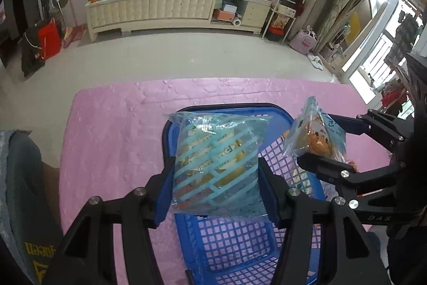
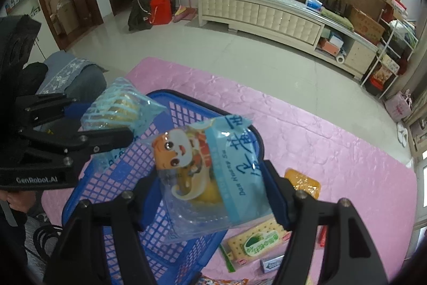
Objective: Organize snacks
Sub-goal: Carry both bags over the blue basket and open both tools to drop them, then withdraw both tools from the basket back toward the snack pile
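- Left gripper (image 1: pixel 216 172) clamped from both sides on a striped pale-blue snack packet (image 1: pixel 217 164), blue pads pressing its left and right edges; packet held upright, hanging over the open blue mesh basket (image 1: pixel 240 239).
- Right gripper (image 2: pixel 213 186) likewise closed on a clear-and-blue pastry packet (image 2: pixel 205 172) printed with an orange cartoon animal and the words "Dan Huang Su"; packet pinched at its sides, tilted a little, raised above the basket's right rim.
- Seen from the left wrist view, right gripper's packet sits just beside and to the right of the striped one, the two apart, not touching.
- Basket resting on a pink-covered surface (image 1: pixel 112 130), near its middle, mouth up; floor of the basket looks mostly bare through the mesh, though part is hidden behind the packets.
- Both packets held high and over or beside the basket's mouth, probably so each can be dropped in without catching the rim.
- More snacks waiting toward the surface's near right corner: a cream cracker packet (image 2: pixel 256 239) with a green logo, an orange wrapped biscuit (image 2: pixel 303 182), a small silver-blue gum pack (image 2: pixel 272 263).
- Judged stage: early, with two packets about to go in and several not yet picked up.
- Risk worth watching: thin crinkly film may slip or snag on a pad on release.
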